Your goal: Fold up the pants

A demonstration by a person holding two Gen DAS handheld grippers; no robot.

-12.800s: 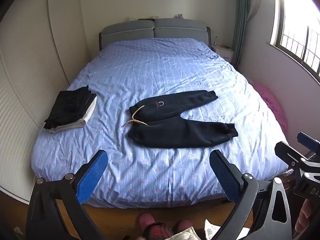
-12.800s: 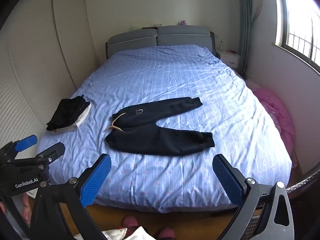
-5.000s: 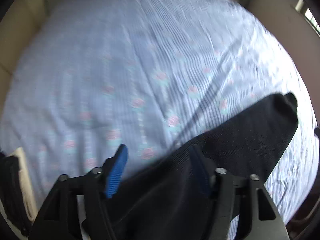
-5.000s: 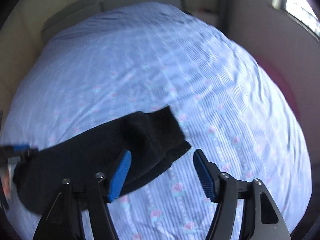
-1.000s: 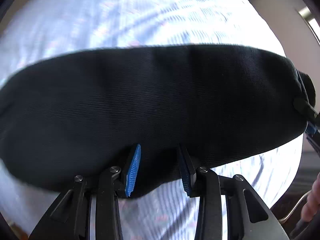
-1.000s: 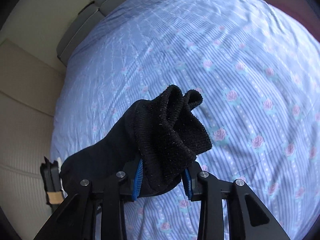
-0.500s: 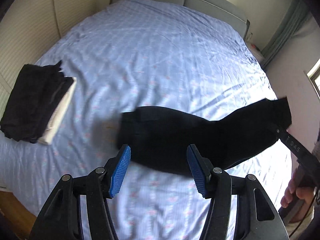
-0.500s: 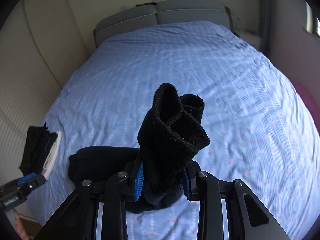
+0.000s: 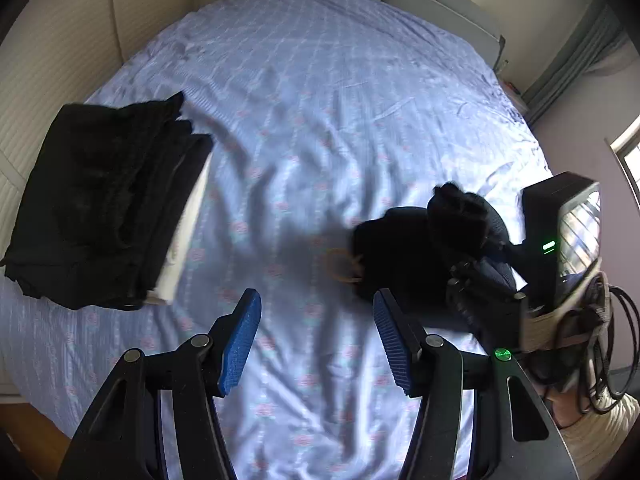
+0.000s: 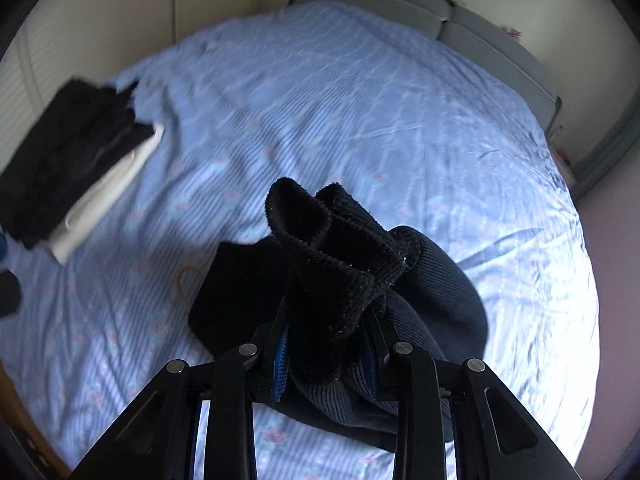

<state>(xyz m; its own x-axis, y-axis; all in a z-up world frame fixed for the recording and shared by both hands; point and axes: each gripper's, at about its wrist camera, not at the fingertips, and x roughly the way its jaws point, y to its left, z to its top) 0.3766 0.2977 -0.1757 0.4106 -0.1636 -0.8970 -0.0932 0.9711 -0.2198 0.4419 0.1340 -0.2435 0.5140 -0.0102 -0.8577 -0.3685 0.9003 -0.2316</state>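
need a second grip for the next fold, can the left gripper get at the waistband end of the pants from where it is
Probably yes. The left gripper is open and holding nothing, and the waistband end of the pants lies on the bed just ahead of its right finger, with only bare sheet between. The right gripper clamps the cuffs farther right.

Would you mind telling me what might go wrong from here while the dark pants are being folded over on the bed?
1. The right gripper pinches the ribbed cuffs of the dark navy sweatpants while the left gripper hangs open, so the waist end could drag and skew the fold.
2. The tan drawstring pokes out at the waist and may end up outside the fold.
3. The bunched cuffs might land as a lump.
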